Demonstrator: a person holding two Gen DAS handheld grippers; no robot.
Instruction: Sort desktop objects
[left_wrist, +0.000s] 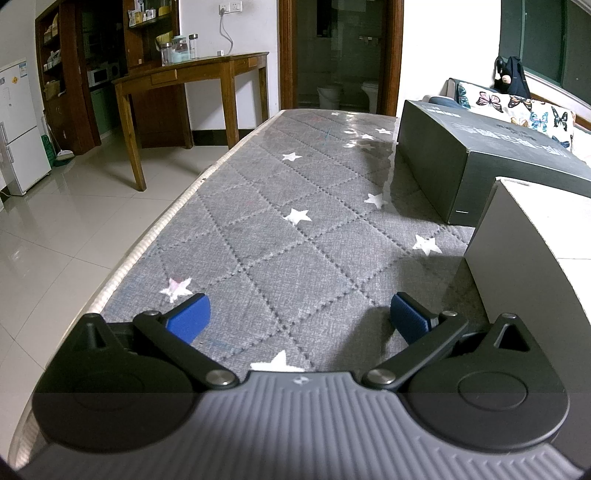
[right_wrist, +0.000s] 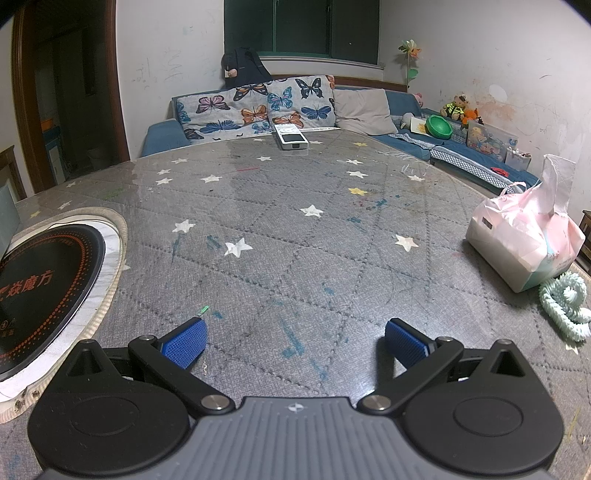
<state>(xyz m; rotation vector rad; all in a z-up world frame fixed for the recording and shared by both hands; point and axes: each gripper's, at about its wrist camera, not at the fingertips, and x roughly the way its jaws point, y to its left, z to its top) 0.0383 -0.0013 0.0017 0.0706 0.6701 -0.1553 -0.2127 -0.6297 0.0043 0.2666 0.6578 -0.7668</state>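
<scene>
My left gripper (left_wrist: 298, 319) hovers open over the grey star-patterned table cover (left_wrist: 280, 221), nothing between its blue pads. A dark box (left_wrist: 480, 155) and a pale grey box (left_wrist: 532, 266) stand to its right. My right gripper (right_wrist: 293, 341) is also open and empty above the same cover. Far ahead of it lies a white remote (right_wrist: 290, 137) near the table's back edge. At the right sit a pink tissue pack (right_wrist: 524, 240) and a coiled mint-green toy (right_wrist: 563, 306).
A round black induction hob (right_wrist: 44, 288) is set into the table at the left of the right wrist view. A sofa with butterfly cushions (right_wrist: 258, 107) runs behind the table. Left of the table's edge are tiled floor (left_wrist: 74, 229) and a wooden desk (left_wrist: 192, 85).
</scene>
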